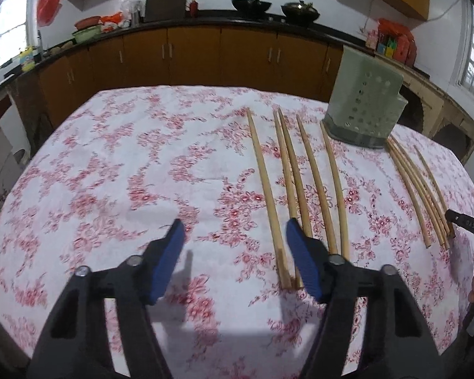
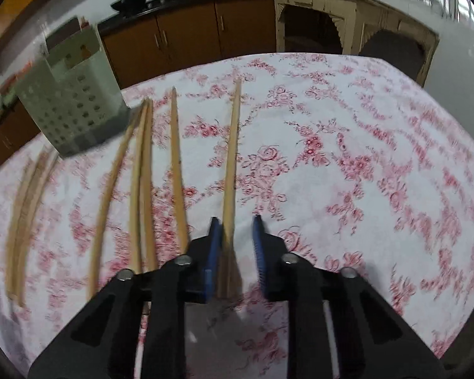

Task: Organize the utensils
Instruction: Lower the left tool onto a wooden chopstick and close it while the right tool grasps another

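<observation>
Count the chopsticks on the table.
10, though the bundle may hide one. Five chopsticks lie spread left of the holder; five lie right of it: four in a bundle, one apart between the right gripper's open jaws.

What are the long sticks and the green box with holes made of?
The chopsticks look like bare wood or bamboo: pale tan, matte, no shine. The holder looks like plastic: smooth pale green walls with neat punched holes and a darker grey base. The tablecloth seems to be printed fabric or vinyl; I can't tell which.
</observation>
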`<control>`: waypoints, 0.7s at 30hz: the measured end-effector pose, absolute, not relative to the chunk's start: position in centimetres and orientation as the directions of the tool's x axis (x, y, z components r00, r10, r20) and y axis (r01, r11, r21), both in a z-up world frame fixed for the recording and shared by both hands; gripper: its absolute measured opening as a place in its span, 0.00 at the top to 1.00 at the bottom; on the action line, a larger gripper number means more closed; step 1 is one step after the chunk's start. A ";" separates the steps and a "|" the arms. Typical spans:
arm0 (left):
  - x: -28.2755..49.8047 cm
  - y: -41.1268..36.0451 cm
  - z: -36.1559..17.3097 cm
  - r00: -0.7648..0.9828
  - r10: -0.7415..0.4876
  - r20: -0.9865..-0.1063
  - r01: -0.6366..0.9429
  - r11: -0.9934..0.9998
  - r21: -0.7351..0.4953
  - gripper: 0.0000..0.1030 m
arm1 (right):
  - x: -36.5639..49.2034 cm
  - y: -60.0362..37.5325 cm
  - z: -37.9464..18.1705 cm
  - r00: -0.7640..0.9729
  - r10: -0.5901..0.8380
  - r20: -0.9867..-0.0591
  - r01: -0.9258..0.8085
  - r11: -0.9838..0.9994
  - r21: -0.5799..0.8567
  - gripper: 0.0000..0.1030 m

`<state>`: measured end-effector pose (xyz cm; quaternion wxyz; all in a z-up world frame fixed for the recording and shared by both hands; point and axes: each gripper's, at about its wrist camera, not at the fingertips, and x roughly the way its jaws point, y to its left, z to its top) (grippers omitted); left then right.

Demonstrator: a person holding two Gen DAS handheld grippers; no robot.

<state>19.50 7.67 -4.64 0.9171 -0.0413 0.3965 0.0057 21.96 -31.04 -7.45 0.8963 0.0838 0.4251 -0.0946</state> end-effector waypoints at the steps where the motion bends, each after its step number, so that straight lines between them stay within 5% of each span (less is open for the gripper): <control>1: 19.9 7.6 -4.9 0.678 -0.030 -0.734 -0.035 0.997 -0.073 0.46 | 22.0 -31.2 -7.5 0.622 -0.097 -0.777 0.243 0.967 0.074 0.92; 11: 22.6 6.0 -6.2 0.631 -0.083 -0.772 0.036 0.996 -0.078 0.69 | 22.3 -31.6 -7.5 0.623 -0.097 -0.776 0.252 0.964 0.081 0.92; 15: 23.2 5.1 -6.9 0.608 -0.052 -0.792 0.061 0.998 -0.020 0.91 | 23.1 -31.3 -7.5 0.619 -0.090 -0.780 0.237 0.968 0.076 0.92; 21: 26.2 6.1 -6.8 0.608 0.010 -0.794 0.020 0.999 0.028 0.92 | 25.0 -31.6 -7.5 0.611 -0.082 -0.787 0.236 0.968 0.082 0.93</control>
